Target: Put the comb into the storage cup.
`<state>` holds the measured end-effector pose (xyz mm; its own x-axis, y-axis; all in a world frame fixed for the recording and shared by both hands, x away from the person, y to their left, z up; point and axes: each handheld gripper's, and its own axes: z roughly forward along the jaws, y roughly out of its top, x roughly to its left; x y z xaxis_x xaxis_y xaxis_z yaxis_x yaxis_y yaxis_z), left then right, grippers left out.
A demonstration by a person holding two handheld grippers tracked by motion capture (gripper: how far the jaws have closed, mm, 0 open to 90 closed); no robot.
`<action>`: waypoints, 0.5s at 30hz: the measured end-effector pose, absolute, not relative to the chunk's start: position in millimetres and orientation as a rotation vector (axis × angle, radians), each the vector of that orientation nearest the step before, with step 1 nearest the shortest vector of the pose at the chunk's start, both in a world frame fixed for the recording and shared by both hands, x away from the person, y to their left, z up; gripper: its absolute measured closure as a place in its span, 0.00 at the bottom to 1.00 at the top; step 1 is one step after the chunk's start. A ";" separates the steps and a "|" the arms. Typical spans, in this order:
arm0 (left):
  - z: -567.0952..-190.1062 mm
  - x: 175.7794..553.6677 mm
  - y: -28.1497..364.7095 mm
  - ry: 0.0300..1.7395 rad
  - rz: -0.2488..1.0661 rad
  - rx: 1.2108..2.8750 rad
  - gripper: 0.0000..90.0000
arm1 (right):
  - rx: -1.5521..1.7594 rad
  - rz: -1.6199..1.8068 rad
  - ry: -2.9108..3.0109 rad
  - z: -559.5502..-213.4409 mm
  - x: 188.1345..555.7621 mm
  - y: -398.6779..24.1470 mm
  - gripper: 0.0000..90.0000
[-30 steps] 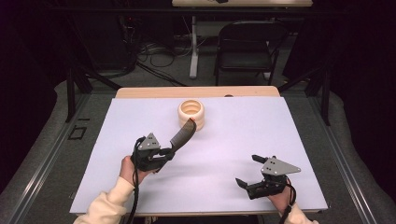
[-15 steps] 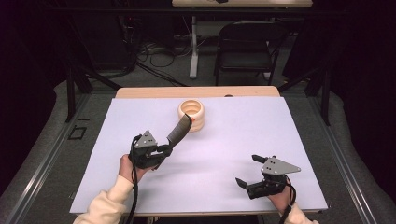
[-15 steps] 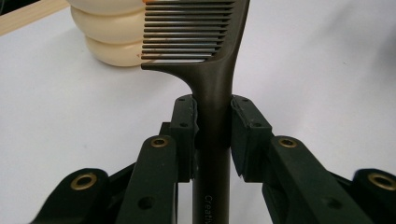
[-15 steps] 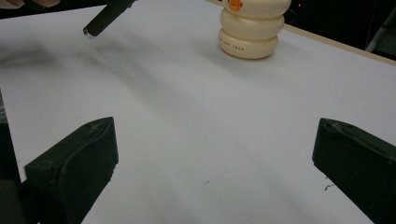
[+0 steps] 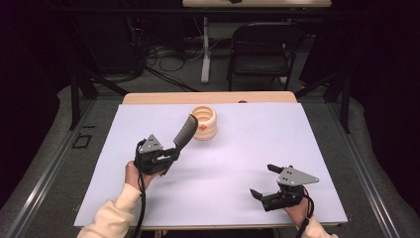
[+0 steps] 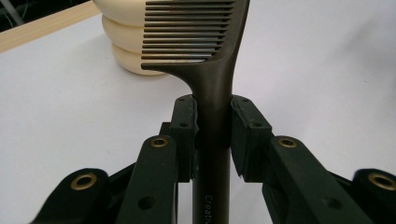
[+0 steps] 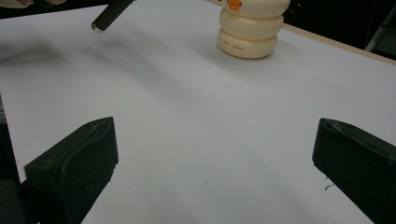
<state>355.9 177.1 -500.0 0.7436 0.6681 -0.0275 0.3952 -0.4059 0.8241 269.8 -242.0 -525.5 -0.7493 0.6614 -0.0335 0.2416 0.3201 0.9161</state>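
My left gripper (image 5: 171, 153) is shut on the handle of a dark comb (image 5: 185, 132), left of the table's middle. The comb slants up and away, its toothed end beside a cream ribbed pot (image 5: 204, 122) with an orange mark. In the left gripper view both pads clamp the comb's handle (image 6: 213, 109), and the teeth stand in front of the pot (image 6: 125, 44). My right gripper (image 5: 261, 180) rests open near the front right with nothing between its jaws. The right gripper view has the gripper (image 7: 215, 154) facing the pot (image 7: 252, 29), with the comb's handle end (image 7: 109, 16) at top left.
A white sheet (image 5: 277, 139) covers the table, and a strip of wooden edge (image 5: 208, 97) runs along the far side. A dark chair (image 5: 260, 49) and cables stand on the floor beyond the table.
The comb has swung up to a steeper slant in the left gripper, its toothed end now higher beside the pot. The left hand shifted slightly left. The right gripper stayed still.
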 end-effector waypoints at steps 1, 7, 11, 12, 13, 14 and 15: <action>-500.0 355.9 177.1 0.802 0.386 2.047 0.81 | 0.800 1.413 2.188 -525.5 269.8 -242.0 0.00; -499.6 359.8 178.1 0.814 0.397 2.026 0.81 | 0.796 1.408 2.192 -525.7 270.3 -241.6 0.00; -499.0 362.6 178.0 0.814 0.405 2.016 0.81 | 0.798 1.409 2.189 -525.7 270.3 -241.5 0.00; -498.8 363.6 177.9 0.815 0.406 2.012 0.81 | 0.799 1.406 2.192 -525.9 270.3 -241.4 0.00; -498.8 364.3 177.9 0.815 0.409 2.011 0.81 | 0.802 1.403 2.193 -526.0 270.3 -241.3 0.00; -498.8 365.2 177.9 0.816 0.411 2.009 0.81 | 0.802 1.403 2.193 -526.0 270.3 -241.3 0.00; -498.9 366.3 177.5 0.818 0.410 2.004 0.81 | 0.803 1.404 2.192 -525.9 270.4 -241.3 0.00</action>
<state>366.3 177.5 -498.9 0.7255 0.6875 -0.0304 0.3873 -0.3713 0.8439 270.4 -241.3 -525.9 -0.7477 0.6631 -0.0356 0.2448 0.3251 0.9134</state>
